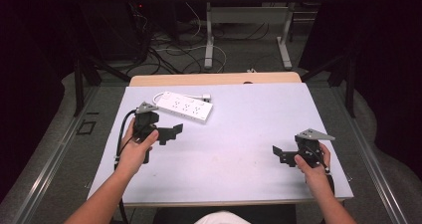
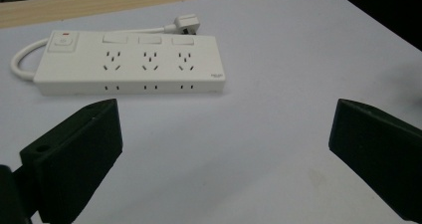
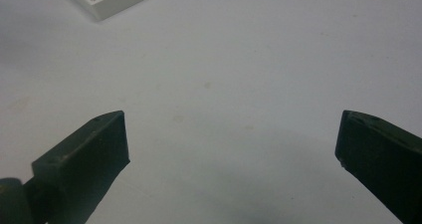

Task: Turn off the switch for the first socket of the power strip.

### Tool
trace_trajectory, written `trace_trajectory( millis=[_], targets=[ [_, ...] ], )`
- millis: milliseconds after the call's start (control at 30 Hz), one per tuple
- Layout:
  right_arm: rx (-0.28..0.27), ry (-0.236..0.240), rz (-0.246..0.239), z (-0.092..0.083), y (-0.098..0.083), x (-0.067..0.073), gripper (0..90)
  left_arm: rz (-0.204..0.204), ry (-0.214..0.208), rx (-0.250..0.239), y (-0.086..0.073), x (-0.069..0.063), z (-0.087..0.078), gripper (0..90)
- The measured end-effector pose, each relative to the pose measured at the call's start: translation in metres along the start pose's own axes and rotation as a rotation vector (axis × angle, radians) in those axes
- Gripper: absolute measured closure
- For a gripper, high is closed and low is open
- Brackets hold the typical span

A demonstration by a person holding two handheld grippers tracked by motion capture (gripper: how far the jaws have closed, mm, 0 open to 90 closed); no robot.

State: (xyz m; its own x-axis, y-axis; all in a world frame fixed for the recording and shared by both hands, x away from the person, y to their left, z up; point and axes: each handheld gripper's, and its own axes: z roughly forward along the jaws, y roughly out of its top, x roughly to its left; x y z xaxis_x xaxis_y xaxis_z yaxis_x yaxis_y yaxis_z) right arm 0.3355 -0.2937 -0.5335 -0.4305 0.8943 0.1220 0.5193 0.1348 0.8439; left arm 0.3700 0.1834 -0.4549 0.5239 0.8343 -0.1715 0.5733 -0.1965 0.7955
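The surface (image 1: pixel 239 149) is a pale sheet that takes up the middle of the high view, with a strip of bare wood along its far edge. On it, in the upper left part of the sheet, lies a white power strip (image 1: pixel 185 106), flat and slightly slanted, its cord looping off its left end. In the left gripper view the power strip (image 2: pixel 129 63) sits in the upper left of the frame, beyond the jaw tips and apart from them, nearer the left jaw than the right. It shows three socket groups, three rocker switches above them and a larger switch with a red mark at its left end. A small printed mark sits at its lower right corner, too small to read. Its plug (image 2: pixel 187 24) lies behind it.

The left gripper (image 1: pixel 169 133) stands just below the power strip in the high view, jaws spread wide, holding nothing. The right gripper (image 1: pixel 279 154) is at the lower right, well apart from it, jaws also spread wide and empty.
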Motion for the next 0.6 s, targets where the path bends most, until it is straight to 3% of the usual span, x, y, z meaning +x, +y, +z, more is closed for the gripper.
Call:
trace_trajectory(
  millis=[233,600],
  targets=[
    [-0.005,-0.006,0.005,0.000,-0.001,-0.002,0.0,-0.051,-0.021,-0.001,-0.033,0.008,-0.012,0.4],
    [0.003,-0.002,0.008,-0.002,0.000,-0.001,0.0,-0.112,0.002,-0.056,-0.076,0.021,-0.016,0.8]
  ],
)
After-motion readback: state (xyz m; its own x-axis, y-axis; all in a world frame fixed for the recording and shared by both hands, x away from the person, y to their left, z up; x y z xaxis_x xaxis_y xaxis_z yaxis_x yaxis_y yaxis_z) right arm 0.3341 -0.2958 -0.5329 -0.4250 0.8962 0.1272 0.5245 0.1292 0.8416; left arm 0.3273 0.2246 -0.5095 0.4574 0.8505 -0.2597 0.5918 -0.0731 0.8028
